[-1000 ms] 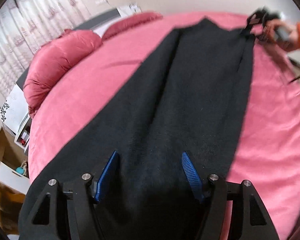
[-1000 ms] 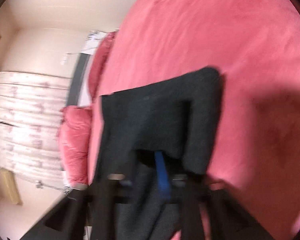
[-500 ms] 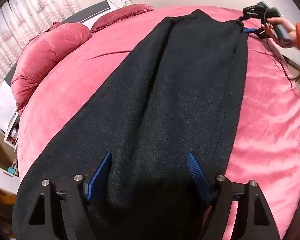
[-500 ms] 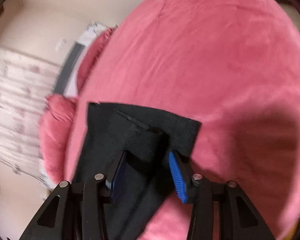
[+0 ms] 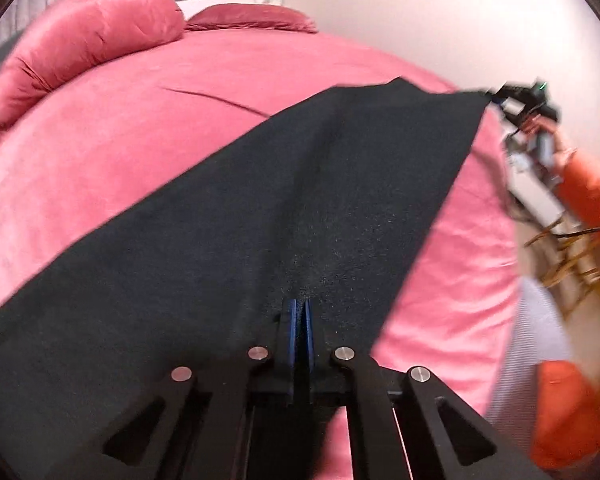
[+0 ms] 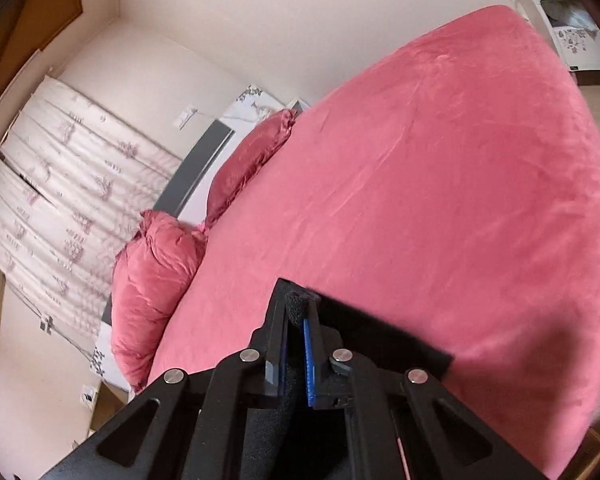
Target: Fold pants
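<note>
Left gripper [image 5: 299, 314] clenched on near edge of black pants [image 5: 260, 208], pinching a ridge of cloth. Pants stretched long across pink bed [image 5: 160, 128], far corner raised off it. Right gripper [image 5: 496, 98] clamped on that far corner, likely keeping the cloth taut for a clean fold. Beyond: pillows [image 5: 88, 48], headboard, pale wall.

Soft, even indoor light, fairly bright, with no glare. Heavy fisheye bending and black corners in both views. Motion blur over the orange sleeve [image 5: 592, 192] and the chair [image 5: 576, 264] at the right edge of the left view. Faint shadow on the bed [image 6: 440, 200] near its lower right edge. Curtains [image 6: 60, 184] slightly smeared.
</note>
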{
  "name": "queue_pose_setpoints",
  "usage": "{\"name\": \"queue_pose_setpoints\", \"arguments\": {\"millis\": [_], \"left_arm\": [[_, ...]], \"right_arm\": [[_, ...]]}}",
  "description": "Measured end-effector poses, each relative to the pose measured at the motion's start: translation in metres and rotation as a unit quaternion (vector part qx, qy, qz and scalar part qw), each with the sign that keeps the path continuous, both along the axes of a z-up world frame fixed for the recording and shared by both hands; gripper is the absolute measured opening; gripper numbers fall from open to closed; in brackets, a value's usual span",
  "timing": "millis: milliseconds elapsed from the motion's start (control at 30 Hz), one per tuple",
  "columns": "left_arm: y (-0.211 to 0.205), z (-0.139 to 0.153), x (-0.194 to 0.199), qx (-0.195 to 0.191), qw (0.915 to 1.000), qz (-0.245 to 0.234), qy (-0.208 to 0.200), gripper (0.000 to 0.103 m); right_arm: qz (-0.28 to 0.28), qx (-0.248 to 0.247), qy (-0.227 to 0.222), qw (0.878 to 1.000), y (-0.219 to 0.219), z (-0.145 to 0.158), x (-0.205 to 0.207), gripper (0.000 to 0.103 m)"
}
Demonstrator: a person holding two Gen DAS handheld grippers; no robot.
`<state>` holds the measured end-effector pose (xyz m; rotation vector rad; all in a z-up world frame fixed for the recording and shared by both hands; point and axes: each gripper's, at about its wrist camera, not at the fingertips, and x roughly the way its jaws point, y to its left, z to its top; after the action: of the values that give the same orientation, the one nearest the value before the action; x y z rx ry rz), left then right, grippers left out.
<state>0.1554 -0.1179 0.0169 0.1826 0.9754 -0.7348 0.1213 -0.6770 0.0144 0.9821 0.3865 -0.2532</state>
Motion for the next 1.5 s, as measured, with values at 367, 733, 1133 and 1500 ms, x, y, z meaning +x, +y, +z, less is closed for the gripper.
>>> {"name": "queue_pose_setpoints", "arguments": {"millis": [367,733,1133,1500], "left_arm": [[0.004,-0.016,-0.018,0.040,0.9991,0.006,0.010,0.044],[0.086,-0.021,0.042,0.127,0.9626,0.220,-0.095,0.063],[0.149,-0.062,0.059,0.166,0.9199,0.305,-0.182,0.103],[0.148,-0.059,0.063,0.127,0.9304,0.312,-0.146,0.103]], "right_arm": [[-0.084,-0.008,0.178,0.980,-0.006,-0.068,-0.018,0.038],[0.091,-0.178,0.159,0.967,0.154,-0.027,0.049,0.040],[0.364,-0.413,0.178,0.816,0.342,-0.063,0.203,0.048],[0.325,-0.378,0.180,0.848,0.302,-0.055,0.221,0.078]]}}
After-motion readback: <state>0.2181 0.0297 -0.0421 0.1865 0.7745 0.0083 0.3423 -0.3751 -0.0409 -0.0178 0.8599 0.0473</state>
